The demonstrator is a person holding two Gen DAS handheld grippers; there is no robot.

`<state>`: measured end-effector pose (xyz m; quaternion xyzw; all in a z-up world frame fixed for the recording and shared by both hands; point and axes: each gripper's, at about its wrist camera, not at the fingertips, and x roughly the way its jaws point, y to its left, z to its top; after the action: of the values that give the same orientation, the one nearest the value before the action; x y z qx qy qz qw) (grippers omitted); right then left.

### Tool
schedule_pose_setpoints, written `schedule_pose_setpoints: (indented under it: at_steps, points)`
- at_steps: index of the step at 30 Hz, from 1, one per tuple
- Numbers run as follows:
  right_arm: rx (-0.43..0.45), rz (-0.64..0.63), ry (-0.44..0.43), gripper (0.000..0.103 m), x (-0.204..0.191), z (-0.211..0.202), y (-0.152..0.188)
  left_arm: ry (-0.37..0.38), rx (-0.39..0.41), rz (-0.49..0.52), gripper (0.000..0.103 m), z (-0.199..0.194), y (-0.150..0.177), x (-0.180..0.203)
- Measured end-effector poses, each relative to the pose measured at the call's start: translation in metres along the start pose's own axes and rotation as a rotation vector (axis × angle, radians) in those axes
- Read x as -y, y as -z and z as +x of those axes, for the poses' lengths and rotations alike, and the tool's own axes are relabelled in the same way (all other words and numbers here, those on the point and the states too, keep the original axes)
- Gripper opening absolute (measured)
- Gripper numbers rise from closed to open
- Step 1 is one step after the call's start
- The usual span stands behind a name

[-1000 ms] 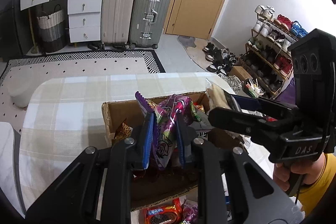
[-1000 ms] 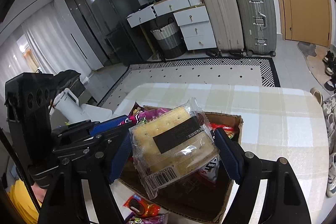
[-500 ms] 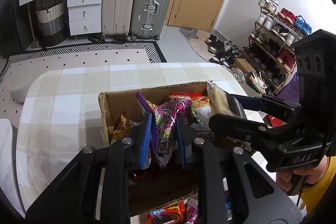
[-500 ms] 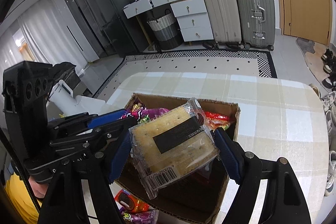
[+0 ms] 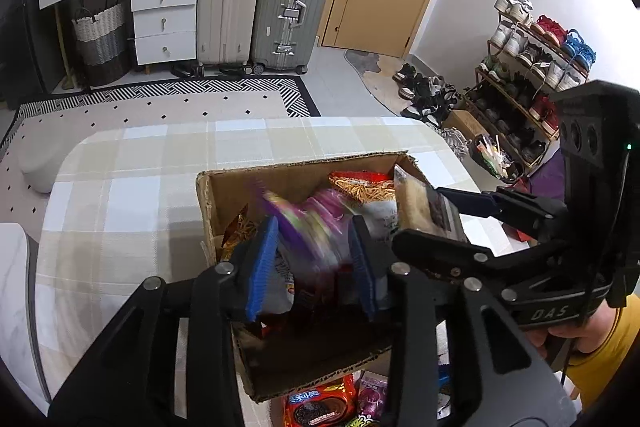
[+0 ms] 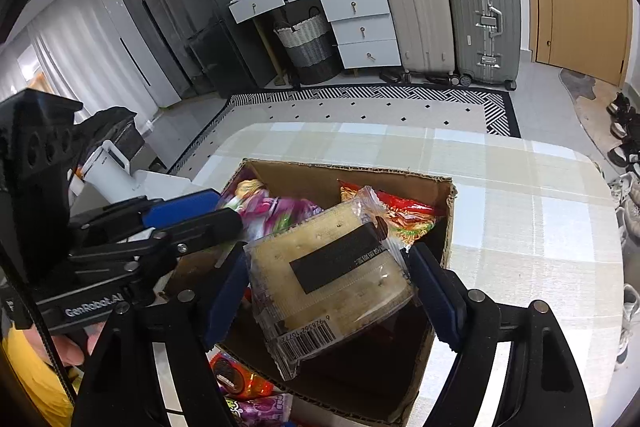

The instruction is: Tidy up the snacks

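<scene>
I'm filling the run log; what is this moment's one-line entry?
left gripper: just opening, purple snack bag dropping | right gripper: holding cracker pack over cardboard box

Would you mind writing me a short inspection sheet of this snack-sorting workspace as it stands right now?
Surface: table under a pale checked cloth.
Job's things: open cardboard box holding a red noodle snack bag and other packets; purple candy bag blurred, dropping into the box; cracker pack held over it.
Clutter: loose snack packets on the cloth at the box's near side.
Grippers: left gripper has just been opening, pads clear of the purple bag; right gripper shut on the cracker pack.
Cables: a thin black cord hanging by the hand under the right gripper.
Surroundings: suitcases, white drawers, wicker basket, door, shoe rack, patterned rug.
</scene>
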<state>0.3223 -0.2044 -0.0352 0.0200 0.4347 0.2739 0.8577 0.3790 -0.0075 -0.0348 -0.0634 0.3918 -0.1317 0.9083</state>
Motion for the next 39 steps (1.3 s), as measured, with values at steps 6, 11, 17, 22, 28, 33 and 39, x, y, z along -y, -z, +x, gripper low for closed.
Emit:
schedule_pose_setpoints:
  at_steps: [6, 11, 17, 22, 28, 33, 39]
  points:
    - [0.017, -0.015, 0.001, 0.080, -0.002, -0.006, -0.001, -0.004, 0.018, 0.002, 0.037, -0.017, 0.005, 0.001]
    - [0.029, -0.033, 0.035, 0.082, -0.009, -0.011, 0.001, -0.008, 0.032, -0.012, 0.038, -0.035, 0.010, -0.003]
    - [0.057, -0.026, 0.040, 0.082, -0.013, -0.028, -0.002, -0.019, 0.057, -0.011, 0.044, -0.067, 0.015, 0.000]
    - [0.103, -0.042, 0.039, 0.082, -0.027, -0.059, -0.004, -0.028, 0.092, -0.015, 0.054, -0.107, 0.017, 0.009]
    - [0.177, -0.072, 0.039, 0.082, -0.053, -0.108, -0.003, -0.064, 0.168, -0.007, 0.065, -0.169, 0.035, 0.032]
    - [0.242, -0.103, 0.038, 0.082, -0.079, -0.154, 0.006, -0.078, 0.257, 0.007, 0.079, -0.231, 0.052, 0.060]
    - [0.325, -0.154, 0.033, 0.082, -0.114, -0.214, 0.026, -0.079, 0.335, 0.033, 0.082, -0.308, 0.074, 0.089]
